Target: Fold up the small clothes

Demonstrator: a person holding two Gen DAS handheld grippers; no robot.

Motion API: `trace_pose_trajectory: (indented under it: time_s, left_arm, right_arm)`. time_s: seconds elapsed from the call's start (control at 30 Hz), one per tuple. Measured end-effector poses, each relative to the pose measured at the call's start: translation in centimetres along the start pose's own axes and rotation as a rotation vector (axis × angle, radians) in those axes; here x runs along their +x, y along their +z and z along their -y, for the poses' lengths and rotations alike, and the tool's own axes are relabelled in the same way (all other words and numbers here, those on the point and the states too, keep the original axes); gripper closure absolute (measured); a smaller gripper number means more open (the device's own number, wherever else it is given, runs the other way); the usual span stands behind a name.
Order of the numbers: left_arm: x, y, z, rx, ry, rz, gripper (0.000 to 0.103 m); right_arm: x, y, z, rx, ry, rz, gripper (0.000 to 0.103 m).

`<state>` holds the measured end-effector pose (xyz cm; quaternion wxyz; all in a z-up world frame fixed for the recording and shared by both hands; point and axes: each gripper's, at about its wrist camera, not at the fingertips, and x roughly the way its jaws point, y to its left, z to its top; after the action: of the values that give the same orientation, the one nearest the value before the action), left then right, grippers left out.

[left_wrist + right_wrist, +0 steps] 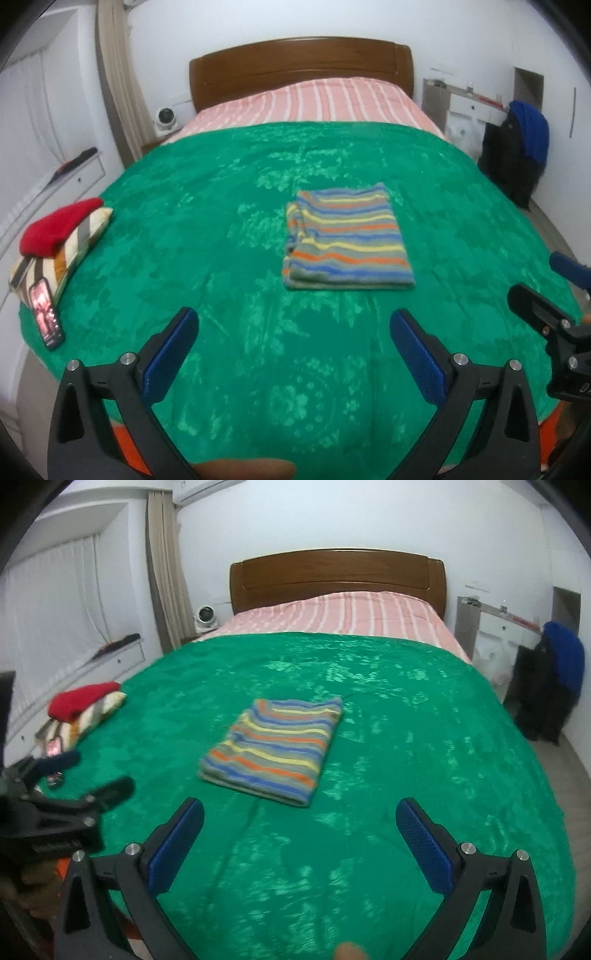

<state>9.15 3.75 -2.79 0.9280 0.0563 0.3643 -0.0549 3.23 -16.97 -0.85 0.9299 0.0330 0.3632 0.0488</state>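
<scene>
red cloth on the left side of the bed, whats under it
The red cloth rests on a striped cushion, with a phone leaning at the cushion's near end. The cushion's top under the cloth is hidden.

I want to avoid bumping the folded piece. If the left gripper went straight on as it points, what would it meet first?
Probably the green blanket, then the striped garment slightly right of centre; depth is unclear. The open left gripper holds nothing.
</scene>
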Motion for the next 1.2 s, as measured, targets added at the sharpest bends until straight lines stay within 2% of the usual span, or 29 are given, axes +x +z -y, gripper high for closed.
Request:
trace_pose_trajectory:
  time_s: [0.23,0.4,0.5,0.67,0.83,0.97,1.2]
  left_arm:
    - [-2.2,-0.8,-0.8,-0.022,-0.014,0.034,0.000]
    - [-2.6,-1.1,-1.2,-0.052,0.011,0.064,0.000]
    - [-2.6,-1.2,-1.3,-0.052,0.004,0.062,0.000]
    - [-2.6,-1.6,-0.8,0.000,0.026,0.064,0.000]
    - [-3.0,-1.6,-0.1,0.033,0.041,0.056,0.000]
    - [-3.4,-1.5,-0.3,0.023,0.037,0.050,0.000]
    - [-3.2,-1.6,-0.5,0.015,0.056,0.031,0.000]
  right_arm:
    - [-0.1,-0.6,-0.3,0.058,0.033,-0.061,0.001]
    - [-1.1,-0.8,-1.2,0.020,-0.021,-0.008,0.001]
    - [-1.6,-0.8,-1.8,-0.005,-0.046,-0.002,0.001]
    - [-2.1,-0.7,-2.2,-0.017,-0.037,-0.051,0.001]
    - [-2.7,-0.7,-2.6,-0.033,-0.017,-0.049,0.000]
    - [-2.7,-0.9,-2.2,-0.009,0.027,-0.059,0.001]
    - [-2.9,-1.1,-2.8,-0.036,0.008,-0.068,0.001]
